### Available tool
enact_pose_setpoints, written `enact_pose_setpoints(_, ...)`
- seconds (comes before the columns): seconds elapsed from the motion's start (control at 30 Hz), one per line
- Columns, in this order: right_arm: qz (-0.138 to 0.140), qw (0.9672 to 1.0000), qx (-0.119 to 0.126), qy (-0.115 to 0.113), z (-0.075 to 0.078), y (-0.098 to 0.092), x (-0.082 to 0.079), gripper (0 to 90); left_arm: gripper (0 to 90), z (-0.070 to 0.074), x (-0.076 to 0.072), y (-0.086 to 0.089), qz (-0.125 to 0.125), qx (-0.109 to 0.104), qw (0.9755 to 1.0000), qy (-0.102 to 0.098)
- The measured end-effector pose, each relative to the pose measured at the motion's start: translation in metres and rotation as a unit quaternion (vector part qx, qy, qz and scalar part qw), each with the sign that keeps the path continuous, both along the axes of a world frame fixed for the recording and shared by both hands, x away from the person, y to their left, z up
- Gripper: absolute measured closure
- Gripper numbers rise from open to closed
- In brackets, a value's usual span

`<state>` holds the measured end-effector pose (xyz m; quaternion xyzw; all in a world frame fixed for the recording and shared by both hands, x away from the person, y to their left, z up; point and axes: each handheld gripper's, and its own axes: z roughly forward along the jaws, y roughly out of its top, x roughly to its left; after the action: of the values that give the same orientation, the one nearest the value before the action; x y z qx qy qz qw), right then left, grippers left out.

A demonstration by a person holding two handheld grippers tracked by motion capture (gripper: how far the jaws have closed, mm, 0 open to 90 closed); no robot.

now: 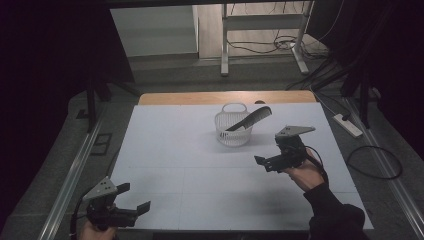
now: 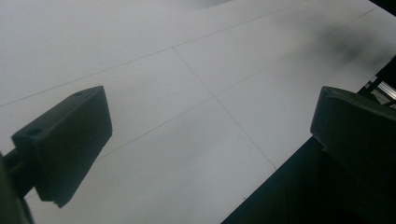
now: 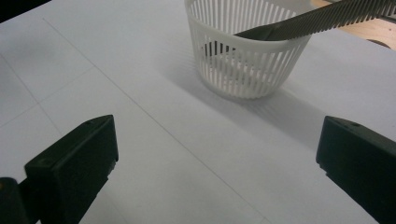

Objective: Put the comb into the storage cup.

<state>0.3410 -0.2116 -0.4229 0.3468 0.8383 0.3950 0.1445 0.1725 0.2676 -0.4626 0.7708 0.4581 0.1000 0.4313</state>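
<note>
Your right gripper (image 1: 276, 150), jaws spread, sits near the basket (image 1: 233, 131) holding a comb (image 1: 250, 119). Left gripper (image 1: 135, 200) is spread too. Bump the overhanging comb and the basket may tip

A wooden table (image 1: 175, 98) covered by a white sheet (image 1: 200, 160) with faint seam lines carries a white slatted plastic basket (image 1: 233, 132) standing upright near its far edge, a black comb (image 1: 250, 119) leaning inside over the rim.

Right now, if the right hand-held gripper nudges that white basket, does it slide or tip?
Probably slides: the basket looks like thin slatted plastic, so light, on a smooth table. It might tip toward the comb, which leans over the rim and sticks out one side.
</note>
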Motion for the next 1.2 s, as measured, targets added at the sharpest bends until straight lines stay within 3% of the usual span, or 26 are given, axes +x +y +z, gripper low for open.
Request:
enact_pose_setpoints(0.37,0.006,1.0000,0.000,-0.003,-0.002,-0.002,-0.015,0.0,0.0,0.000,0.000,0.000,0.001,-0.001,1.0000,-0.001)
enact_pose_setpoints(1.2,0.000,0.9998,-0.013,0.012,-0.008,-0.032,-0.046,0.0,0.0,0.000,0.000,0.001,0.003,-0.003,1.0000,0.000)
